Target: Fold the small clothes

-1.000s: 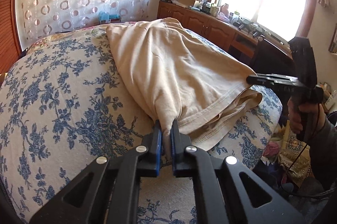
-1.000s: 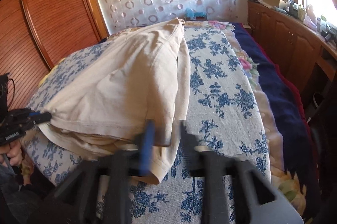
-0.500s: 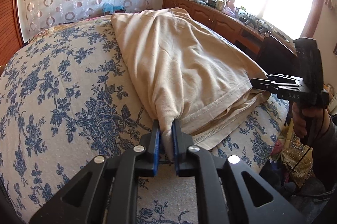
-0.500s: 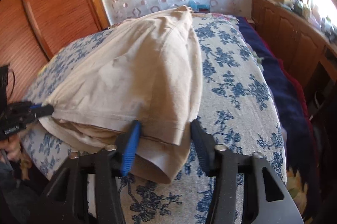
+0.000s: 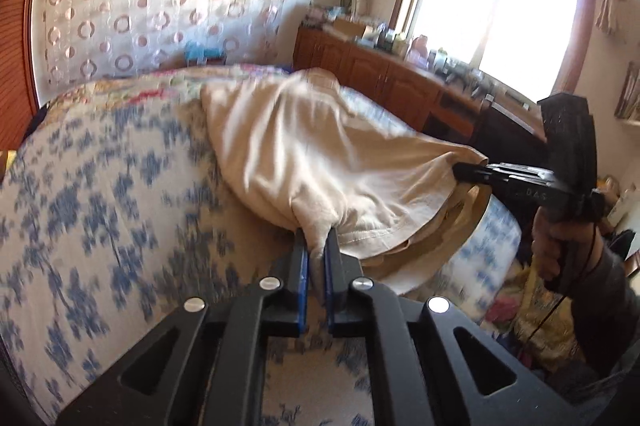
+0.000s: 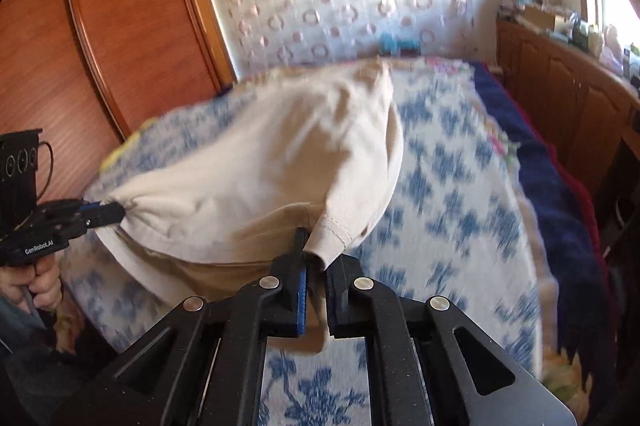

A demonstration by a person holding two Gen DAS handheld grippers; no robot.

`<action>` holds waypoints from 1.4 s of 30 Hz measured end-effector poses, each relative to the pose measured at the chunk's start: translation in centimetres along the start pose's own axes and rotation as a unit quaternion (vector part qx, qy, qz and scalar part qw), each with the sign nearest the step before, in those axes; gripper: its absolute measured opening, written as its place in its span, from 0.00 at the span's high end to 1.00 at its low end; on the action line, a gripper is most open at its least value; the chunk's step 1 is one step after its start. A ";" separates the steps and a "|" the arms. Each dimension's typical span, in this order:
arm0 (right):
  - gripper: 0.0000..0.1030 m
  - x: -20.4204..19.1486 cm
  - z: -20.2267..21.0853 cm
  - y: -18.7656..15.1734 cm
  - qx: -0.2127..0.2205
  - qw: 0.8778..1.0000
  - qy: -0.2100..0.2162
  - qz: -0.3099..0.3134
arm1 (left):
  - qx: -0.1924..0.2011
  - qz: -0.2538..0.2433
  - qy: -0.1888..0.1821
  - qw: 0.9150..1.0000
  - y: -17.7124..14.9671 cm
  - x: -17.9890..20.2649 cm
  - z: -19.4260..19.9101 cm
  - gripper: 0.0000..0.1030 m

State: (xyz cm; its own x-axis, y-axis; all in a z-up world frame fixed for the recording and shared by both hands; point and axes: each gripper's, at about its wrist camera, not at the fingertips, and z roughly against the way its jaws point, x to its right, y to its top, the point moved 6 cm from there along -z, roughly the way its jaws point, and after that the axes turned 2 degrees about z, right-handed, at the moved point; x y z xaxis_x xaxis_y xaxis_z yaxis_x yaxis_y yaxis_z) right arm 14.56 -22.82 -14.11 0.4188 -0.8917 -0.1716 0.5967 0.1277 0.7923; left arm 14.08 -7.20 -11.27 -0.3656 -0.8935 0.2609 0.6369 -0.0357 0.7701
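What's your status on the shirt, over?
Left gripper shut on shirt corner. Right gripper shut on sleeve hem. Shirt lifted between them over bed. Nothing in the way.

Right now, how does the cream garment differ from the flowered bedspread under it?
The cream garment is plain, with no print; the bedspread is white with blue flowers. The garment's near edge is lifted and stretched between the left gripper and the right gripper; the bedspread lies flat across the bed. The garment covers only part of the far larger bedspread. Both are soft cloth.
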 end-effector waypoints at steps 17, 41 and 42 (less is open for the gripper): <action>0.96 0.9 -0.3 8.0 0.042 0.998 -0.016 0.037 | 0.045 -0.016 0.012 0.999 9.9 -2.0 -1.8 0.97; 0.95 8.2 -18.6 18.0 0.002 0.999 -0.038 0.038 | 0.014 0.017 0.075 0.997 18.6 -12.9 -15.7 0.85; 0.95 8.2 -18.6 18.1 0.004 0.999 -0.037 0.037 | 0.020 0.012 0.076 0.997 18.6 -12.8 -15.4 0.81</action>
State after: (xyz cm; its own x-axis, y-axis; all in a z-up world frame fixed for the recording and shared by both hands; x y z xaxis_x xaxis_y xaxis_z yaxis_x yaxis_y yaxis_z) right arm 41.54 -19.76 -12.14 0.4096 -0.9098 -0.0676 0.5605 0.1925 0.8055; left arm 41.08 -3.30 -9.27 -0.2410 -0.9517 0.1904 0.6157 0.0017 0.7880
